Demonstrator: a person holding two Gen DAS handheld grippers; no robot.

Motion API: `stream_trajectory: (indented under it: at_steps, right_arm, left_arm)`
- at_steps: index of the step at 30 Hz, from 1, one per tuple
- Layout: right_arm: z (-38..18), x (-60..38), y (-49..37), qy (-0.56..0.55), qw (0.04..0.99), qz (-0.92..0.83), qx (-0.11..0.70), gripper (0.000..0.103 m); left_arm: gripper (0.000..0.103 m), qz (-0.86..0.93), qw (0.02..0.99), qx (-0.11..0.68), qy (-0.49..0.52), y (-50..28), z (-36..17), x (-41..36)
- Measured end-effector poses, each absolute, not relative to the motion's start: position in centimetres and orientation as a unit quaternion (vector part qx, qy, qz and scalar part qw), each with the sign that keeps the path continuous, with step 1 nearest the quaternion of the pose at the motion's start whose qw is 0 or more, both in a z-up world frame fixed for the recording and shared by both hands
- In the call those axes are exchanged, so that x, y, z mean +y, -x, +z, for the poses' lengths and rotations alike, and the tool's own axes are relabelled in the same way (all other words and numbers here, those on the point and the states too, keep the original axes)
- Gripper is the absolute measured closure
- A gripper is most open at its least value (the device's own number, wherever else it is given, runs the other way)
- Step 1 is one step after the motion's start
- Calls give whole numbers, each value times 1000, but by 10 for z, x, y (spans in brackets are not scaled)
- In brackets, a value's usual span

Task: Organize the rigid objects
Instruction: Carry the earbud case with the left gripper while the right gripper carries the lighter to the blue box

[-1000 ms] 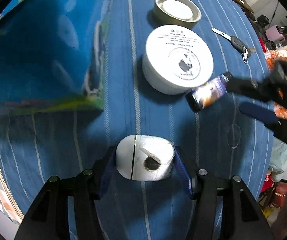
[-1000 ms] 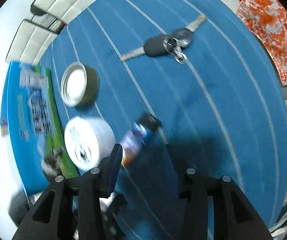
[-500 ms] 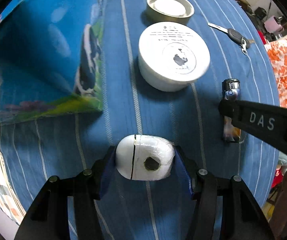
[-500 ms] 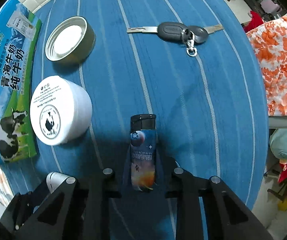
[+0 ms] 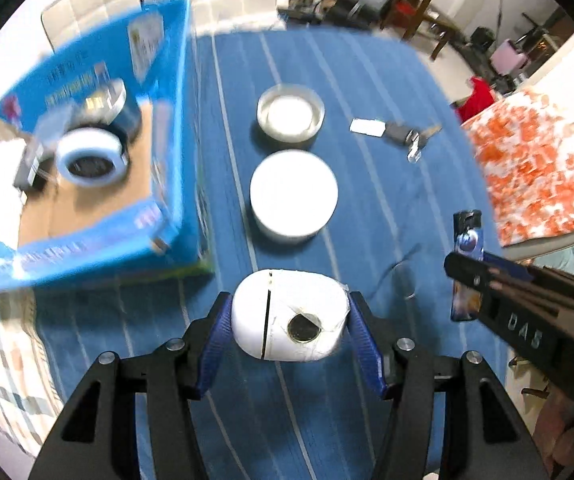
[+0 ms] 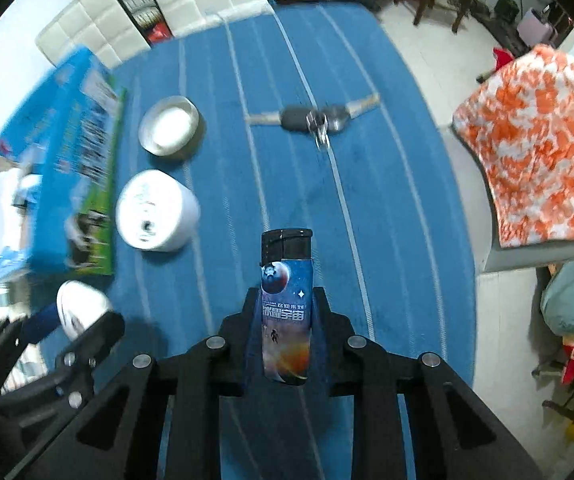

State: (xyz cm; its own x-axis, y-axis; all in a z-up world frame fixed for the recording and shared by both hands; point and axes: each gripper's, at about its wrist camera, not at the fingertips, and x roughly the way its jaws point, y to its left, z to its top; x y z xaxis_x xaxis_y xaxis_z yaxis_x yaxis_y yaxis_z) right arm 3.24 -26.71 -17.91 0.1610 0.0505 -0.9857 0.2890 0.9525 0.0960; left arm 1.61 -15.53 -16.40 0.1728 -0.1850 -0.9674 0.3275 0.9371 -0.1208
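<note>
The counter (image 5: 367, 92), covered in blue striped cloth, carries everything you are sorting. At its left edge stands the open blue carton (image 5: 175, 168), the likely collecting place; it already holds a roll of tape (image 5: 89, 154) and what looks like one or two other items, too blurred to name.

Still out on the cloth, just right of the carton, are the white round tub (image 5: 294, 196) and, beyond it, the metal tin (image 5: 291, 114). Farther right lies the bunch of keys (image 6: 313, 118), well apart from both.

Your left tool (image 5: 289, 320) is clamped on the white oval case (image 5: 287, 316), blue pads pressing either side, held above the cloth near the carton's front corner. Your right tool (image 6: 287, 320) grips the lighter (image 6: 287, 308) by its lower body, cap end pointing forward, to the right of the case.

By the look of it, the task is partly done: some items are boxed, two are in hand but not yet in the carton, and three remain to be collected. Both held items probably go left into the carton next.
</note>
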Motion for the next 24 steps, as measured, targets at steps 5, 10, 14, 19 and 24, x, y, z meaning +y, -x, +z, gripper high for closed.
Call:
stream_trajectory:
  at_steps: [5,10,14,19,24]
  right_arm:
    - [-121,-261,-37,-142,784,-45,603,77]
    - [-76,-220,-56,-147,807,-5,573,77]
    - [-55,-179,-73,-143,818,23,556,77]
    - [-59,-129,-100,-154,813,60,558,77]
    - [-107,-77,-142,-180,782,99,588,77]
  left_arm:
    - [49,-178,789,586,-51,-38,-125,-123]
    - [49,-171,814,552,-58,-58,-84,-81]
    - [49,-152,829,535,-57,-70,-58,-37]
    - [49,-131,828,544,-43,-97,-56,19]
    - [49,-107,799,592,-4,-138,-99,79]
